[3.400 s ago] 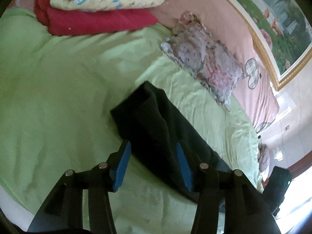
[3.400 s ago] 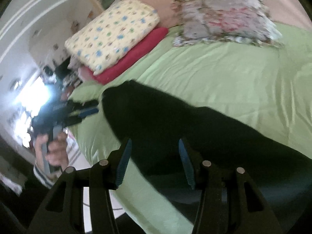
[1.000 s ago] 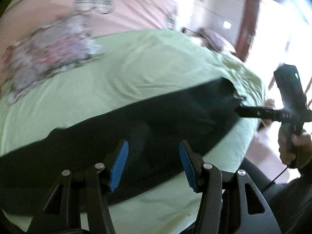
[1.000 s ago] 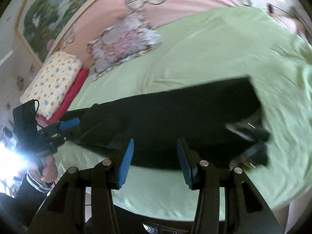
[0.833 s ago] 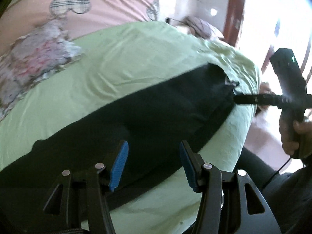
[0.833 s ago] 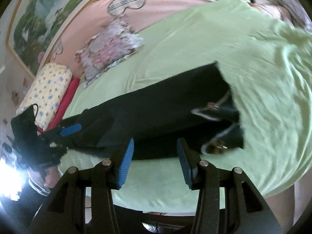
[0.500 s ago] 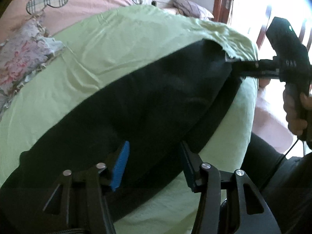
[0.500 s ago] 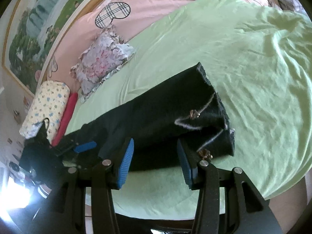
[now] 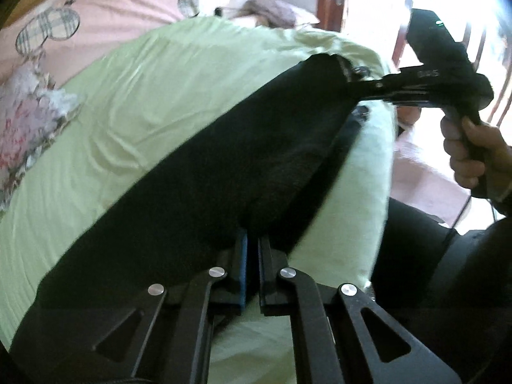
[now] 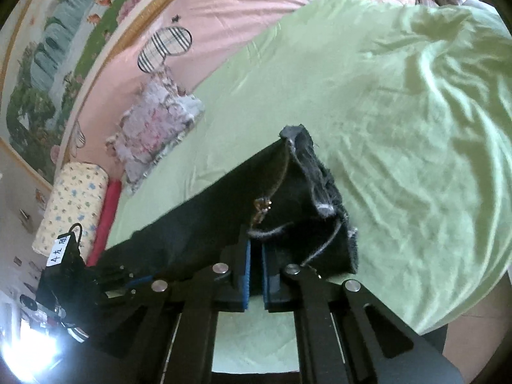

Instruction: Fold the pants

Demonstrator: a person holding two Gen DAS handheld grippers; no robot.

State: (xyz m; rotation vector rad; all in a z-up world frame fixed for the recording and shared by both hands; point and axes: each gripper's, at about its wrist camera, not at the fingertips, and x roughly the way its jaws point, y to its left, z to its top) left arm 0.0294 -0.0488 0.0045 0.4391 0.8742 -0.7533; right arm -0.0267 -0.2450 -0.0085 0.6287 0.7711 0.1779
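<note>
**Both Grippers Clamped on the Near Edge of the Pants**

The left gripper (image 9: 252,246) is seen with its blue pads drawn almost together, the jaws having just been closing, and the near edge of the black pants (image 9: 224,172) is pinched between them. In the right wrist view the right gripper (image 10: 255,256) is likewise nearly closed, its jaws having just been closing too, and the dark cloth at the waist end, beside the drawstring (image 10: 275,188), is caught between its pads.

From these two grips the pants are stretched in a long band across the green bedsheet (image 10: 400,102), close to the near side of the bed. The right gripper, held in the person's right hand (image 9: 470,150), is seen at the far right end of the band in the left wrist view. Further off, a floral cushion (image 10: 156,128) lies on the sheet against the pink bedding (image 10: 230,9), well apart from the garment, and a yellow patterned pillow (image 10: 72,204) rests on a red one at the far left.

The step in hand is judged to be the lift for a fold. Both edges should be raised together, so that all layers are carried and none is left sagging. The cloth should be kept taut between the grips, and the drawstring should be kept from being trapped in the crease. Whether every layer has been caught cannot be told from these views.
</note>
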